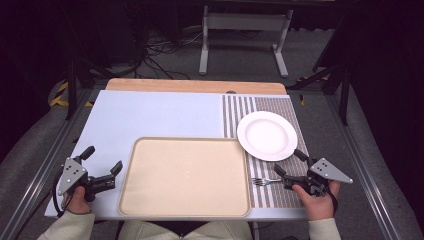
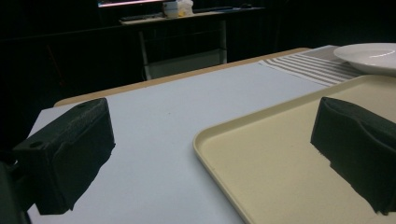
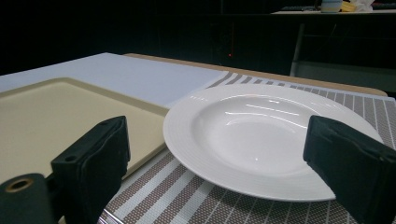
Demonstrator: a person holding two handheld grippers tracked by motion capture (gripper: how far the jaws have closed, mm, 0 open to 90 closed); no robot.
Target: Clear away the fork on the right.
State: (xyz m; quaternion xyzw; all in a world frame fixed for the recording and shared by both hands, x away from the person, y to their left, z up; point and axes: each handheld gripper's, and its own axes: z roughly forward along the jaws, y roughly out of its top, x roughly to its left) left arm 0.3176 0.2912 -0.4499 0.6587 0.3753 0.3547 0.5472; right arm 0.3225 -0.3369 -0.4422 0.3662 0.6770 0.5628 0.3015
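Your right gripper (image 1: 288, 167) sits with its fingers (image 3: 93, 158) spread wide and nothing between them, and the white plate (image 3: 261, 135) is right ahead of those fingers, just past the tips, so I'd guess the plate is what you're going for. The fork (image 1: 266, 180) lies just beside the lower finger on the striped placemat (image 1: 280, 197), so watch you don't knock it as you go in. The plate looks like glazed ceramic, smooth, glossy and slippery, with a wide, finely ribbed rim that slopes up off the mat, so get one finger under that near edge and the other on top, then squeeze square on the rim rather than at an angle. The woven mat should keep it from skating away. Your left gripper (image 1: 102, 166) also has its fingers (image 2: 70, 154) apart and empty; the beige tray (image 1: 184, 176), matte plastic with rounded corners and a low lip, starts just beside its right finger on the pale blue bench (image 1: 150, 115).
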